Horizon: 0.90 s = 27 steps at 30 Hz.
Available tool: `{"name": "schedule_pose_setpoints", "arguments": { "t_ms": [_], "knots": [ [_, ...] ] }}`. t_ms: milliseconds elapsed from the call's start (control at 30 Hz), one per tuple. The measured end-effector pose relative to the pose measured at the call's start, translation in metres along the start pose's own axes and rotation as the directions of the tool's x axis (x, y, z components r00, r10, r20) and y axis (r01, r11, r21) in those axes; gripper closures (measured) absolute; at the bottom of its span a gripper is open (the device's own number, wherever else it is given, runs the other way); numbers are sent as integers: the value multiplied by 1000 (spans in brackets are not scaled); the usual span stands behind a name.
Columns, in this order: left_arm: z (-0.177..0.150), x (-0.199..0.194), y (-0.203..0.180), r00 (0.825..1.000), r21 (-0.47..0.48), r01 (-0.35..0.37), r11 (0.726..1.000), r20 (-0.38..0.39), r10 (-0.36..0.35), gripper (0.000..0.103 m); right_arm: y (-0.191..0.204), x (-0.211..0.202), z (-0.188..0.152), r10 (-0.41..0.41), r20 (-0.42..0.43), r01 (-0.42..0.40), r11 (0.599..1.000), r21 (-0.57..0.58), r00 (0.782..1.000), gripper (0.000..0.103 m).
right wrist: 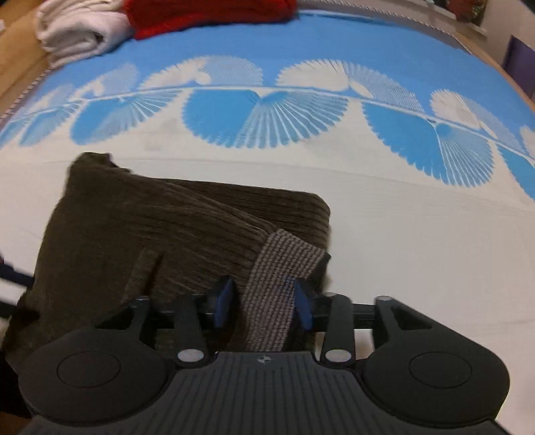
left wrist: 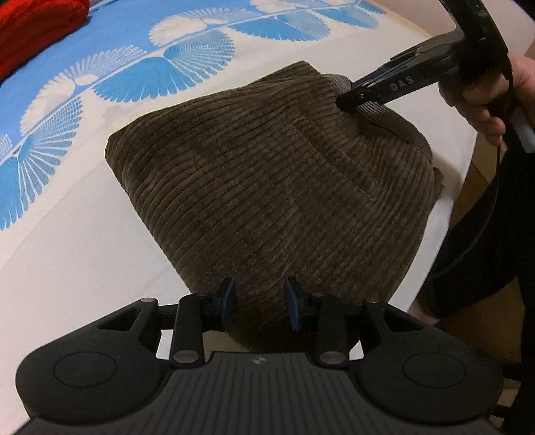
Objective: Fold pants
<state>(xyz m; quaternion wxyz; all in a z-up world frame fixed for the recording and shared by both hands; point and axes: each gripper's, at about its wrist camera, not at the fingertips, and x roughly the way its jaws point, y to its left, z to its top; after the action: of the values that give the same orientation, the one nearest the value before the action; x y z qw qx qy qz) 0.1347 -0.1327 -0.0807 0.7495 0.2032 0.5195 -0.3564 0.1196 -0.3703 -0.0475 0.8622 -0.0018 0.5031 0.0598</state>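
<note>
- The brown corduroy pants (left wrist: 267, 187) lie folded into a compact bundle on a cream sheet (left wrist: 83, 261) with a blue fan pattern.
- The left gripper (left wrist: 260, 302) hangs low over the near edge of the bundle; its blue-padded fingers (left wrist: 229, 296) stand apart, with corduroy showing in the gap and neither pad visibly pressing on it.
- The right gripper (left wrist: 347, 98) comes in from the upper right, its tip at the far right corner of the pants, by a lighter ribbed band.
- A hand (left wrist: 485, 100) grasps its handle.
- A red cloth (left wrist: 33, 30) sits at the upper left.
</note>
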Motion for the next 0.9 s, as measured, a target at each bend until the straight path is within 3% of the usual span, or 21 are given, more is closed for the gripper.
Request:
{"name": "schedule_pose_setpoints", "arguments": {
  "t_ms": [100, 167, 233, 300, 367, 433, 467, 533, 600, 633, 700, 733, 767, 800, 833, 900],
  "knots": [
    [0, -14, 7, 1000, -36, 14, 999, 27, -13, 67, 4, 1, 0, -32, -10, 32, 999, 11, 999, 58],
    [-2, -29, 6, 997, -11, 24, 1000, 78, -23, 67, 4, -8, -2, -32, 6, 32, 999, 27, 999, 58],
    [-4, -38, 1, 990, 23, 99, 995, 102, -101, 66, -1, -20, -3, -8, 48, 5, 998, 57, 999, 59],
    [-10, -32, -11, 989, 85, 131, 988, 65, -136, 66, -4, -38, -6, 65, 115, -72, 995, 63, 991, 59],
    [-15, -18, -24, 995, 156, 94, 983, 19, -98, 65, -5, -54, -13, 183, 147, -189, 982, 28, 972, 59],
    [-9, -16, -23, 995, 156, 92, 984, 14, -95, 64, -2, -56, -25, 290, 81, -288, 957, -37, 954, 59],
    [-3, -20, -17, 995, 126, 96, 987, 28, -100, 64, 2, -50, -32, 295, 17, -293, 953, -76, 955, 59],
    [9, -29, -4, 993, 69, 67, 995, 97, -74, 64, 13, -34, -52, 222, -103, -239, 952, -194, 970, 58],
    [24, -35, 16, 984, -51, 45, 998, 174, -35, 62, 22, -38, -63, 192, -83, -208, 929, -306, 978, 58],
    [30, -34, 28, 981, -135, 23, 991, 194, 4, 62, 23, -41, -64, 198, -79, -213, 927, -308, 977, 58],
    [39, -23, 47, 984, -259, -15, 966, 166, 60, 58, 13, -41, -62, 222, -80, -235, 941, -242, 972, 58],
    [40, -13, 54, 989, -304, -52, 951, 113, 91, 53, 7, -42, -59, 237, -70, -246, 948, -200, 969, 58],
    [41, 0, 61, 992, -342, -106, 934, 31, 124, 30, 1, -42, -56, 245, -58, -251, 955, -160, 968, 58],
    [40, 7, 66, 988, -373, -146, 916, -11, 153, 14, -7, -42, -52, 249, -47, -253, 961, -111, 967, 58],
    [41, 9, 70, 985, -402, -165, 900, -20, 172, 12, -14, -39, -51, 260, -39, -262, 963, -65, 965, 58],
    [48, 4, 77, 987, -465, -133, 875, 16, 159, 12, -25, -38, -45, 294, -18, -293, 956, 34, 956, 58]
  ]
}}
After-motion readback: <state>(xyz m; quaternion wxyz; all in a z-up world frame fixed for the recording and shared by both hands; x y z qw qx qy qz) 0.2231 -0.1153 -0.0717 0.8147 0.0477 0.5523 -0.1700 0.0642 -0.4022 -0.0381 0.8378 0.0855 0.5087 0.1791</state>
